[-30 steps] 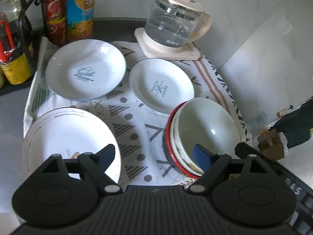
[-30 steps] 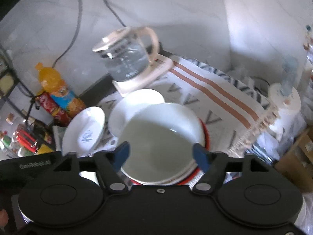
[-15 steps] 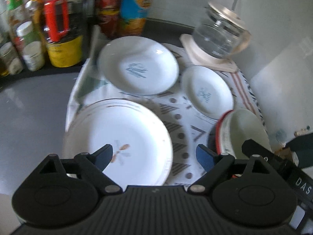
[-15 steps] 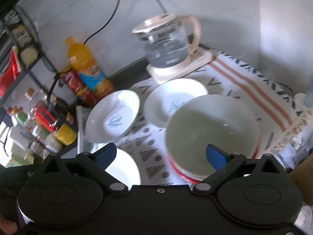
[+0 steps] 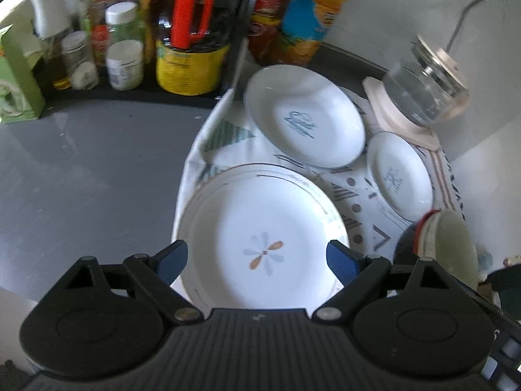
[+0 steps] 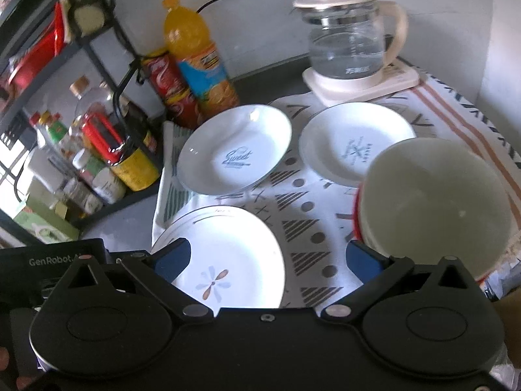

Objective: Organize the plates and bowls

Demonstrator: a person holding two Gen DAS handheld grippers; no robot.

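A large white plate with a flower motif [image 5: 263, 241] [image 6: 228, 260] lies at the near left of a patterned cloth [image 6: 306, 215]. Behind it sit a deep white plate printed "Sweet" [image 5: 302, 120] [image 6: 236, 150] and a smaller white plate [image 5: 399, 176] [image 6: 355, 143]. A stack of bowls with a red-rimmed one at the bottom [image 5: 449, 247] [image 6: 433, 208] stands at the right. My left gripper [image 5: 257, 259] hovers open above the flower plate, holding nothing. My right gripper [image 6: 267, 258] hangs over the cloth between the flower plate and the bowls, its jaws opening and empty.
A glass kettle on a cream base [image 6: 351, 42] [image 5: 423, 91] stands at the back right by the wall. An orange drink bottle [image 6: 195, 55], a red can [image 6: 169, 88] and a rack of jars and bottles [image 5: 130, 49] line the back left. Grey counter [image 5: 91, 169] extends left of the cloth.
Both views have swung left: the flower plate now sits between the left fingers and the bowl stack has slid to the right edge. The right jaws have spread wider.
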